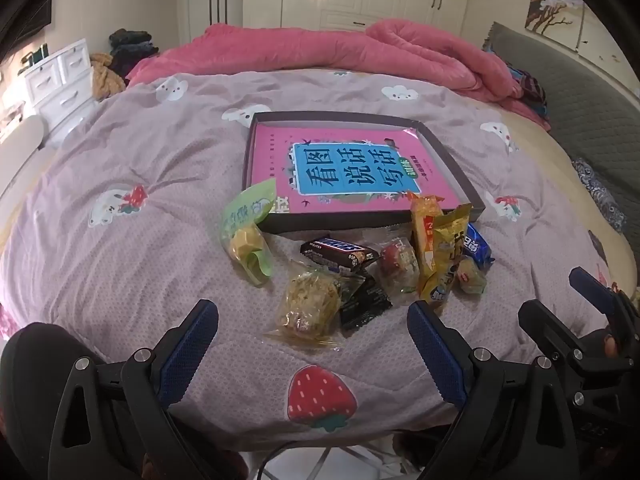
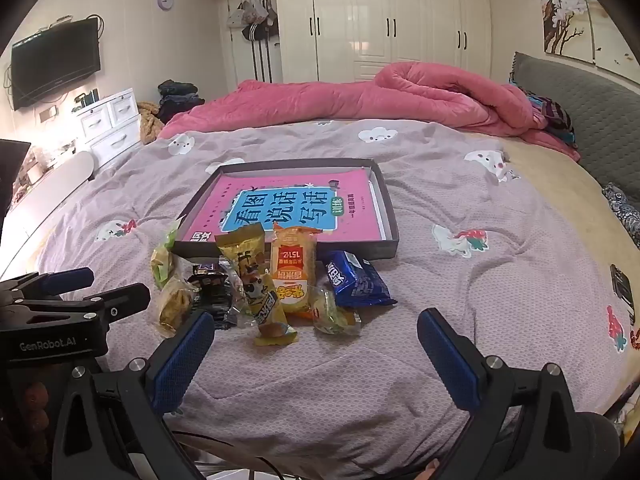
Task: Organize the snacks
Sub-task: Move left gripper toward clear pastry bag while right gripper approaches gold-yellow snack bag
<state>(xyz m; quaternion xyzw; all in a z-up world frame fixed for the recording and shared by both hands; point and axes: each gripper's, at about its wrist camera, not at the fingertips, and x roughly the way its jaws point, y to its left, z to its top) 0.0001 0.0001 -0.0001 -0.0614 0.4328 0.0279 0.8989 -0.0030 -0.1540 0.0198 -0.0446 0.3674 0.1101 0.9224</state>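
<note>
Both fingers (image 1: pixel 200 340) (image 2: pixel 444 344) spread wide, empty, snacks (image 1: pixel 352 264) by tray (image 1: pixel 456 168) front edge, bare bedspread (image 2: pixel 480 264) right.

Home bedroom (bed (image 2: pixel 400 360), wardrobe (image 2: pixel 384 20))

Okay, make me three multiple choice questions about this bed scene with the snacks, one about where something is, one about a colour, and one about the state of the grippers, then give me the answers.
1. Where do the snacks lie?
A. inside the tray
B. on the bedspread in front of the tray
C. on the pink quilt

2. What colour is the cover of the book in the tray?
A. pink with a blue panel
B. plain green
C. black

3. How do the left gripper and right gripper stand?
A. both shut on snacks
B. one holds the Snickers bar
C. both open and holding nothing

Answers: 1 B, the packets sit on the bedspread near the tray's front wall. 2 A, the cover shows it. 3 C, bare fabric lies between each pair of pads.
</note>
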